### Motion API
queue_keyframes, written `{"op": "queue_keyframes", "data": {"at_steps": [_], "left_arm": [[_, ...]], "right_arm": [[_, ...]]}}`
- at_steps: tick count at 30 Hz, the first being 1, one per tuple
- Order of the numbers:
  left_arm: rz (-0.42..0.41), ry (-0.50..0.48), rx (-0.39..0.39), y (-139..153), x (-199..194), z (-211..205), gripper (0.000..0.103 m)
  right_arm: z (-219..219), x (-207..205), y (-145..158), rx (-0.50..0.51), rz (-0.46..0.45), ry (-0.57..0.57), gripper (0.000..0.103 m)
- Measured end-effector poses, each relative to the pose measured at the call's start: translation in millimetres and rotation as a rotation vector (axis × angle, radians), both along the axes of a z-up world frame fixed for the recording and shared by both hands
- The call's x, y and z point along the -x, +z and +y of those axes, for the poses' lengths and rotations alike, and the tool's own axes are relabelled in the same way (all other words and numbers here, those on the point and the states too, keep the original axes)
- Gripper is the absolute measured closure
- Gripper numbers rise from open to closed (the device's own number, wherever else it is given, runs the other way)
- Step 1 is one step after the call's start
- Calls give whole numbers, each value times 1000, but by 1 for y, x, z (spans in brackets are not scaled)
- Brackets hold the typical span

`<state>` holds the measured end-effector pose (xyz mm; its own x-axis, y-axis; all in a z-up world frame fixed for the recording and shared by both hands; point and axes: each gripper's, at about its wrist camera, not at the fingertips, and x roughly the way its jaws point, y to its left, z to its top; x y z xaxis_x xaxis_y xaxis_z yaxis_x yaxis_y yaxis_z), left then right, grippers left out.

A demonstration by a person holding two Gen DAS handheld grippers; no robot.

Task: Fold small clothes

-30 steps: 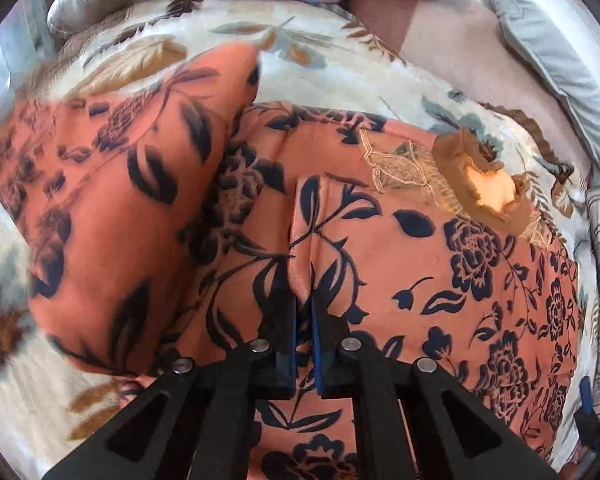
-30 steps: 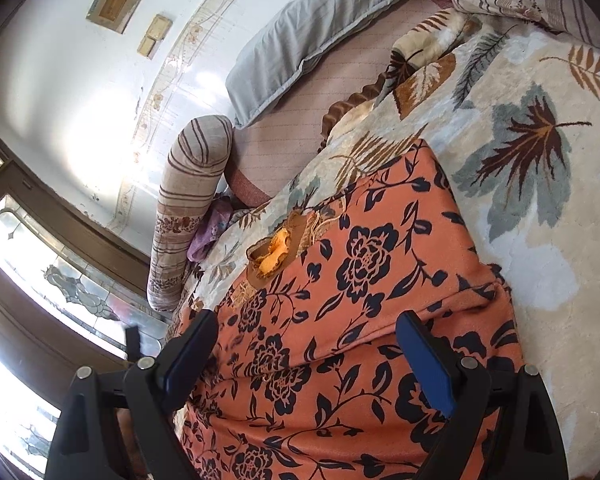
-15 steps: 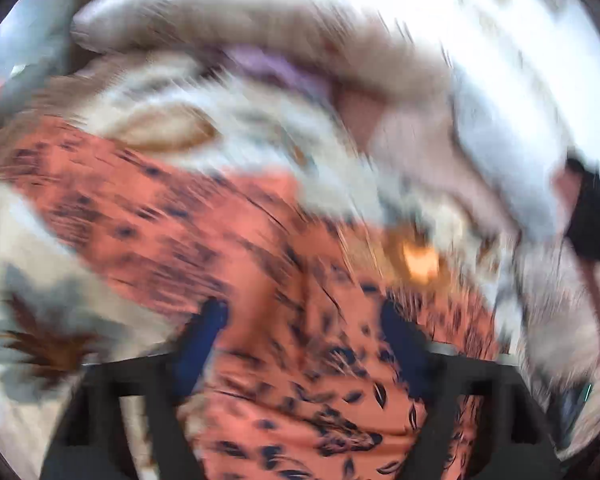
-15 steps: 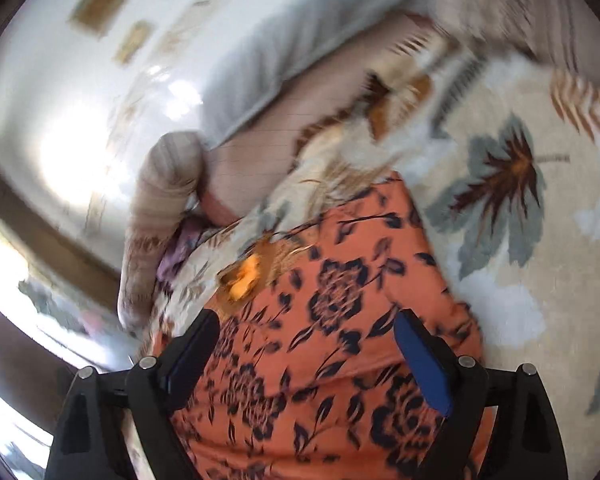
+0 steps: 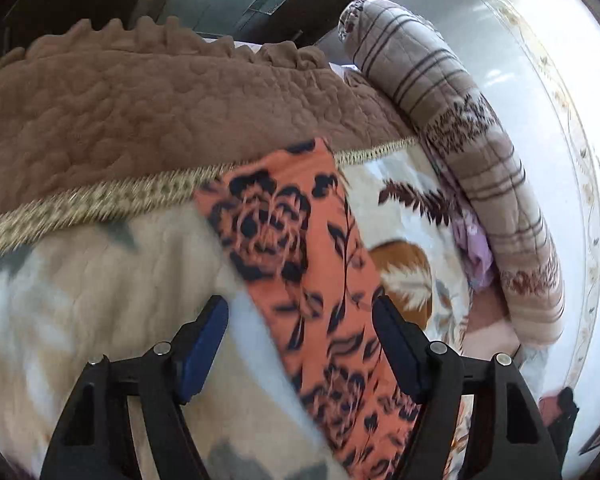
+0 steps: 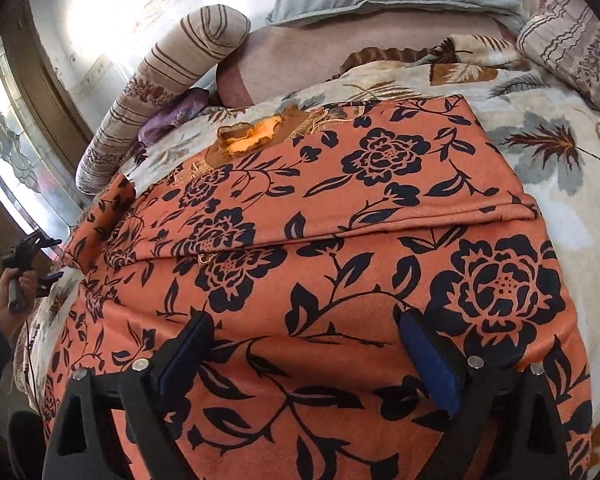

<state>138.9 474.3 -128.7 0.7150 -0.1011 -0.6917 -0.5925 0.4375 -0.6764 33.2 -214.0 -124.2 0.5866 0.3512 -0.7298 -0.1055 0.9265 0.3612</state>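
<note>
Now the orange floral garment [image 6: 380, 208] lies spread across the leaf-print blanket [image 6: 560, 152], its upper part folded over, one sleeve [image 5: 300, 264] reaching toward the brown quilt [image 5: 140, 112]. Left gripper [image 5: 300, 344] hangs wide open over that sleeve, gripping nothing. Right gripper [image 6: 312, 360] is spread wide above the garment's lower part, empty too.

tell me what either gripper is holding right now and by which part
Nothing is held. The left gripper is open over a strip of the orange floral garment; the right gripper is open above it.

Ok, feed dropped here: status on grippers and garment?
Left gripper open, over sleeve. Right gripper open, nothing held. Orange floral garment flat on bed, one fold in. Nothing obstructing.
</note>
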Motion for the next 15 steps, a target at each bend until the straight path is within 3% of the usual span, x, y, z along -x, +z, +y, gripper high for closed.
{"op": "queue_keyframes", "data": {"at_steps": [3,5,6,8,10,12,15], "left_arm": [[4,1,-26,1,-14,3,29],[53,11,-44,1,-19,7,60],[103,2,-56,-1,-18,9,99],[116,-5,-64,-4,-22,12,97],[143,-18,-171,12,-23,1,98],[118,-55,-330,50,-25,-26,98],[-25,-173,-478,120,-20,-91,98]], "right_arm": [[6,-3,-1,14,2,7,5],[7,-4,-1,14,2,6,5],[6,-4,-1,12,1,6,5],[5,-3,-2,3,1,5,5],[3,-3,-2,-9,0,4,5],[1,-3,-2,-26,-2,3,5],[-2,-3,-2,-50,-4,2,4]]}}
